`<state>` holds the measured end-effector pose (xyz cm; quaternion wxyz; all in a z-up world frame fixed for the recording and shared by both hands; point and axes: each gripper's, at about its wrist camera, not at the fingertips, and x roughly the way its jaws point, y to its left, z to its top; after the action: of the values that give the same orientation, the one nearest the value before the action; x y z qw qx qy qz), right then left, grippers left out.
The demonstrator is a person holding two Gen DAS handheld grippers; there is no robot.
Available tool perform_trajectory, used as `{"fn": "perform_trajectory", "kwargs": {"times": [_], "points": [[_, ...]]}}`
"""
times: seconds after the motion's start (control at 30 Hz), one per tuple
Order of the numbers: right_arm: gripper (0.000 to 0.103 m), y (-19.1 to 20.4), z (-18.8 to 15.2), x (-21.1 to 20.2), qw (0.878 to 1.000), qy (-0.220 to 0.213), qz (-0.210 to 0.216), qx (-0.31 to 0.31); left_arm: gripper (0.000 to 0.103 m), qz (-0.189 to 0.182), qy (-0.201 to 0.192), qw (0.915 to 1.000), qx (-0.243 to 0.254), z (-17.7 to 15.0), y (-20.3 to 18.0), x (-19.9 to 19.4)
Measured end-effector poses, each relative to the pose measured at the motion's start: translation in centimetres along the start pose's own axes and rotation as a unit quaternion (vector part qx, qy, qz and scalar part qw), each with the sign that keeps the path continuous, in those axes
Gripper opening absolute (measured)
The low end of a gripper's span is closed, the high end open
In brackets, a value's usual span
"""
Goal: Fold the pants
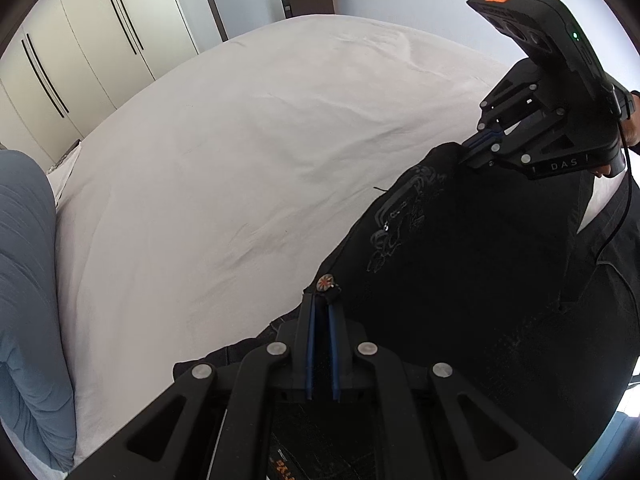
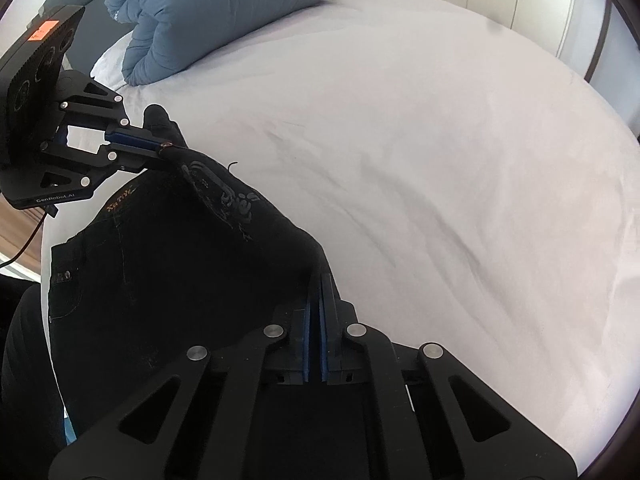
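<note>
The black pants (image 1: pixel 460 264) with grey embroidery hang stretched between my two grippers above the bed's near edge. My left gripper (image 1: pixel 322 294) is shut on the waistband corner by a metal button (image 1: pixel 325 282); it shows in the right wrist view (image 2: pixel 162 150) at the left. My right gripper (image 2: pixel 322 280) is shut on the other waistband corner; it shows in the left wrist view (image 1: pixel 464 152) at the upper right. The pants (image 2: pixel 168 264) drape down toward me.
A white bed sheet (image 1: pixel 240 160) spreads ahead (image 2: pixel 440 180). A rolled blue duvet (image 2: pixel 216 12) lies at the bed's head, and it shows at the left in the left wrist view (image 1: pixel 28 300). Cream wardrobes (image 1: pixel 92 52) stand beyond the bed.
</note>
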<state>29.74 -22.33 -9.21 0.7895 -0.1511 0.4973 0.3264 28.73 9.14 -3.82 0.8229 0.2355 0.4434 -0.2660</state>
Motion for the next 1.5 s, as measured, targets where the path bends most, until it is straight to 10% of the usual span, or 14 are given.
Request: {"fn": "perform_trajectory", "kwargs": {"times": [0.3,0.67,1.1,1.5], "points": [[0.002,8.7,-4.1,-2.1,0.987,0.019,-0.055,-0.146,0.003,0.018,0.006,0.9997,-0.014,-4.1,-1.0,-2.9],[0.002,18.1,-10.7,-3.9,0.916,0.054,-0.167,-0.36,0.003,0.015,0.013,0.9998,0.009,-9.3,-4.6,-4.8],[0.002,24.1,-17.3,-4.2,0.819,0.05,-0.235,-0.521,0.002,0.071,0.038,0.9834,0.162,-16.7,-12.5,-6.1],[0.002,27.7,-21.1,-5.3,0.788,0.049,-0.253,-0.56,0.001,0.077,0.046,0.9757,0.2,-20.0,-15.1,-6.8]]}}
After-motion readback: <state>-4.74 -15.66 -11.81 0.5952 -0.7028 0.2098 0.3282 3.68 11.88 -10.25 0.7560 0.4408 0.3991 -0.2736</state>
